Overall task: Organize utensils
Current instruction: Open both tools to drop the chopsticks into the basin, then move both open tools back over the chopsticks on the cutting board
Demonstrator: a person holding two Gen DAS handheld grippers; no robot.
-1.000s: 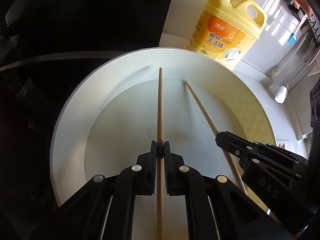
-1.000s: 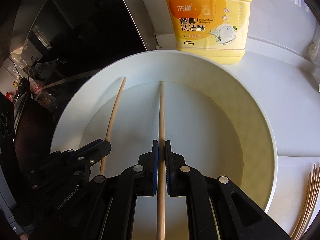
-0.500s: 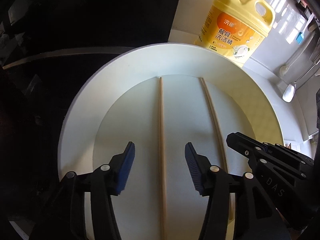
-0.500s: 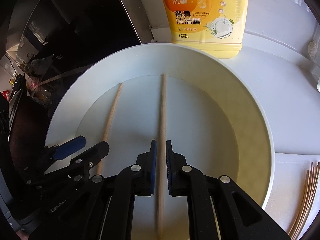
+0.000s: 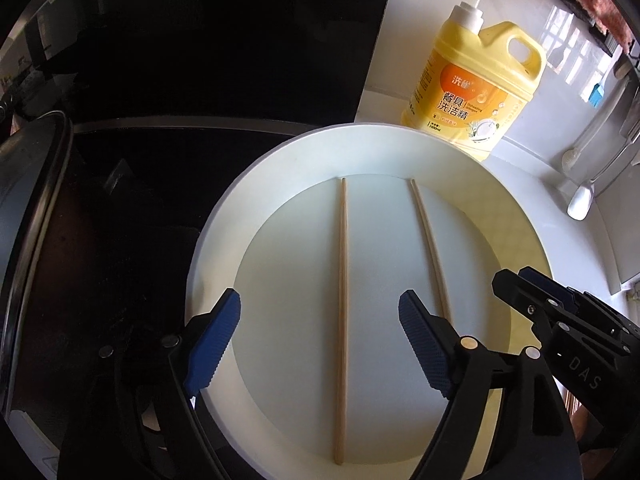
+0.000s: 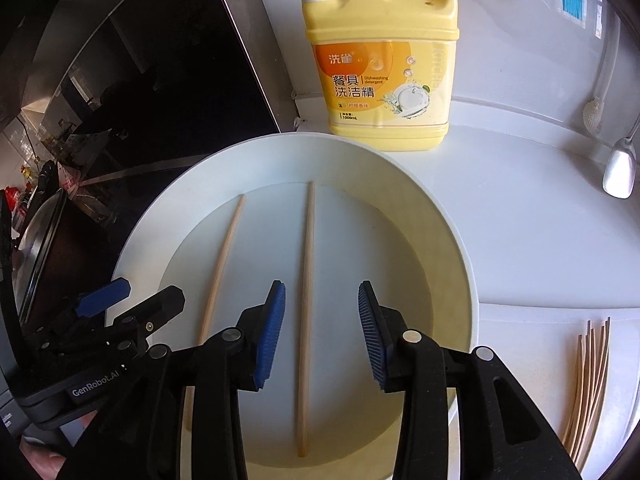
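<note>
Two wooden chopsticks lie side by side in a wide white plate point(image 5: 280, 168) point(image 6: 448, 224). My left gripper point(image 5: 320, 320) hovers over the left chopstick point(image 5: 342, 264) point(image 6: 218, 268); its jaws are opening wide and the blue pads touch nothing. My right gripper point(image 6: 322, 312) point(image 5: 528, 292) hangs above the right chopstick point(image 6: 306, 280) point(image 5: 428, 240), jaws also opening, the stick lying loose on the plate between them.
A yellow dish-soap jug point(image 5: 476, 92) point(image 6: 380, 60) stands just behind the plate. Left of it is a black glass stovetop point(image 5: 180, 80) with a pan edge point(image 5: 28, 208). Several loose chopsticks point(image 6: 588, 384) lie at the right, and a spoon point(image 6: 620, 164) further back.
Both grippers were shut on their chopsticks; the left opened first, then the right. The sticks now lie flat on the plate, and both grippers have lifted away a little.
</note>
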